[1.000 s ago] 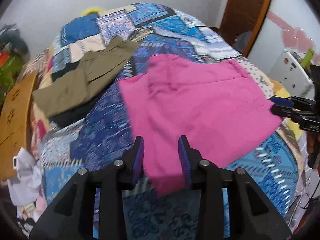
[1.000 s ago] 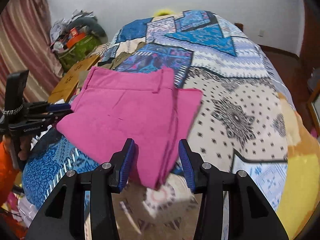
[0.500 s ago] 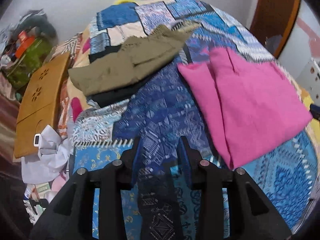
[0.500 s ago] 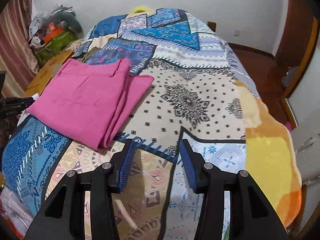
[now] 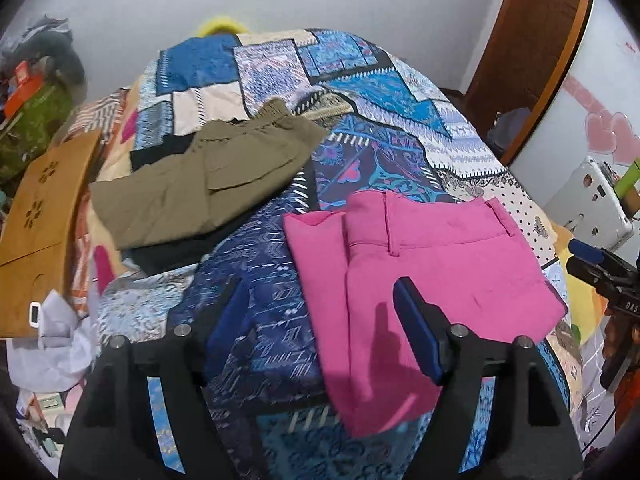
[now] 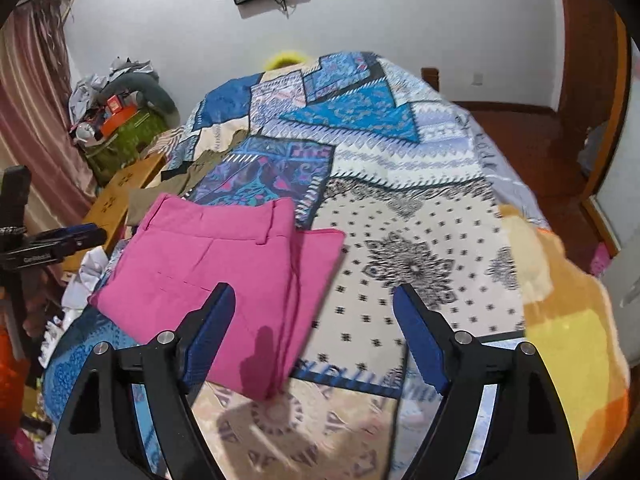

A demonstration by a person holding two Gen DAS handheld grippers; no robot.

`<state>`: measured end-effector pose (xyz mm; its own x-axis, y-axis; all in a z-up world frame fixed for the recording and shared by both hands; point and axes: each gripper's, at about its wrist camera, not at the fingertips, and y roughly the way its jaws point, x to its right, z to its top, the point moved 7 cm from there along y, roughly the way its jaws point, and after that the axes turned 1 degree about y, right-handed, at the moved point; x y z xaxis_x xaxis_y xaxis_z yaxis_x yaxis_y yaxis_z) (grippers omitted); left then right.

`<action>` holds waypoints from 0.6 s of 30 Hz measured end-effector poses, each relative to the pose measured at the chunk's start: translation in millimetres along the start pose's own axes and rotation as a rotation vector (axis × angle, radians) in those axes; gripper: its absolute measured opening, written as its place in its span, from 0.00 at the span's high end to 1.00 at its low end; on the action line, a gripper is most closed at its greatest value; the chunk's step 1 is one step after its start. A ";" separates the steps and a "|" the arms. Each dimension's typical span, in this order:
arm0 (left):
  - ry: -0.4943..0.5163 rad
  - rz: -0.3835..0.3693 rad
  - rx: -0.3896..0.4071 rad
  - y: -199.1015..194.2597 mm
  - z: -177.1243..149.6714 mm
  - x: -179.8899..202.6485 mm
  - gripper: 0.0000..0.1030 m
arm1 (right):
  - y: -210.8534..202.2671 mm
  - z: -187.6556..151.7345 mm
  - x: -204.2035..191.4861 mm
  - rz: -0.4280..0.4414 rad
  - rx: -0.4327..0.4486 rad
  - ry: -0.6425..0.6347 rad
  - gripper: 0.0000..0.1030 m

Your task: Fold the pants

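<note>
Folded pink pants (image 5: 432,264) lie flat on the patchwork bedspread (image 5: 256,240), waistband toward the far side. In the right wrist view the same pink pants (image 6: 224,272) sit left of centre. My left gripper (image 5: 320,320) hovers above the near edge of the pants; its jaws are opening and nothing is between them. My right gripper (image 6: 312,320) hangs over the pants' right edge, jaws also opening and empty. Each gripper shows at the side of the other's view: the right gripper (image 5: 592,264) and the left gripper (image 6: 60,240).
Olive-green pants (image 5: 200,188) lie folded over a dark garment at the bed's far left. A wooden board (image 5: 36,232) and crumpled white paper (image 5: 52,344) sit beside the bed. A wooden door (image 5: 532,40) stands at the back right; clutter (image 6: 116,120) is piled at the left wall.
Both grippers' jaws have spread much wider. The pink pants, a second ago lifted between the jaws of both, now lie released and flat on the bed. Both grippers have drawn back and up.
</note>
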<state>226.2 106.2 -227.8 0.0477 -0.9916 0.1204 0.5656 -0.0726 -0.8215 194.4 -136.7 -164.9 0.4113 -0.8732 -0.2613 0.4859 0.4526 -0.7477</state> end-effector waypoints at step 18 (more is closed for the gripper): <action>-0.009 -0.118 -0.076 45.9 -3.8 7.6 0.51 | 52.6 -13.0 -8.6 0.171 -0.137 0.053 0.39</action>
<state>249.4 94.9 -266.7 -0.0077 -0.9748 0.2230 0.5037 -0.1964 -0.8412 206.4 -107.7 -209.9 0.4357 -0.7959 -0.4203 0.3022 0.5692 -0.7646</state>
